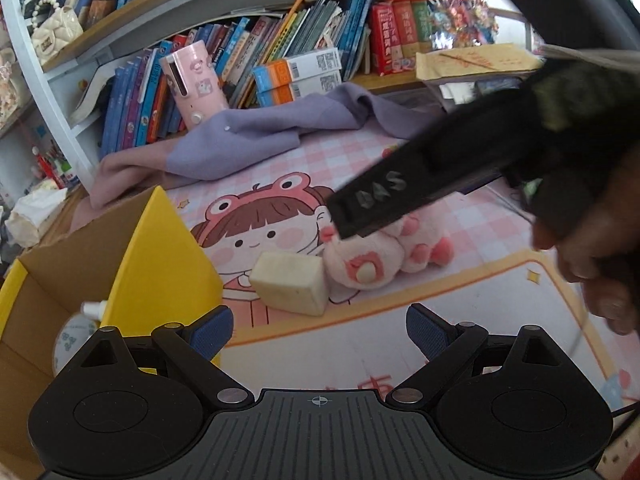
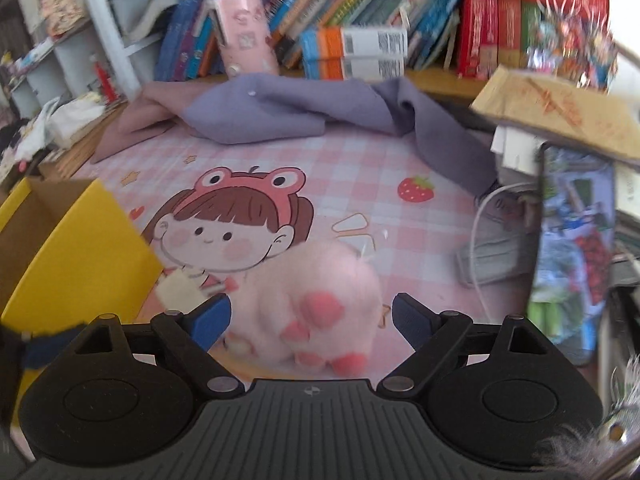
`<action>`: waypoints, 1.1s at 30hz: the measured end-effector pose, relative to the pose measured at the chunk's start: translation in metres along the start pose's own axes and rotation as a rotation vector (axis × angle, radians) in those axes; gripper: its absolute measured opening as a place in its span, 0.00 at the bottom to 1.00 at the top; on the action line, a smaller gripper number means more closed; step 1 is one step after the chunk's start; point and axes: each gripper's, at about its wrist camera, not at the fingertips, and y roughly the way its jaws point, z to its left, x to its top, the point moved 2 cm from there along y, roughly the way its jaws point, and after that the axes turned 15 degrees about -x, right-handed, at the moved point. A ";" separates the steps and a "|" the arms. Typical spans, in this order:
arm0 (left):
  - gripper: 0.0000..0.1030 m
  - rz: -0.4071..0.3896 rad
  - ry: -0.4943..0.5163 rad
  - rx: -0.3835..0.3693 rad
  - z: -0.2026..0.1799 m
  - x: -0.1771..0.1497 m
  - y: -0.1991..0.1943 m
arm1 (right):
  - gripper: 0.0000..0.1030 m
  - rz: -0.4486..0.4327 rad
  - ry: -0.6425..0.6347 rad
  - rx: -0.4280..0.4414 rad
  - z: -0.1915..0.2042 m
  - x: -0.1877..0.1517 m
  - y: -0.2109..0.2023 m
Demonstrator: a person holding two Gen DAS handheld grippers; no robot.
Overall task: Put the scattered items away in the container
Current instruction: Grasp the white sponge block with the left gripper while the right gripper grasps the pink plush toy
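A pink plush toy [image 1: 372,256] lies on the cartoon desk mat, with a cream foam block [image 1: 290,286] touching its left side. The yellow cardboard box [image 1: 160,264] stands open at the left; a white bottle [image 1: 94,308] and a round item lie inside it. My left gripper [image 1: 319,330] is open over the mat, just in front of the block, and holds nothing. A hand holds my right gripper [image 2: 312,316] over the plush toy [image 2: 320,272]; its jaws are open, and the toy lies between the blue pads without being pressed. The box [image 2: 80,248] is at its left.
A purple cloth [image 1: 256,136] lies crumpled at the back of the mat, in front of a pink cylinder [image 1: 196,80] and a shelf of books. A white cable [image 2: 478,248] and a grey mask [image 2: 492,256] lie at the right. Crumpled tissues [image 1: 32,212] sit far left.
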 end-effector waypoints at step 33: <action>0.48 0.055 -0.242 0.029 0.044 0.020 0.067 | 0.55 -0.033 0.075 0.010 -0.037 -0.008 -0.005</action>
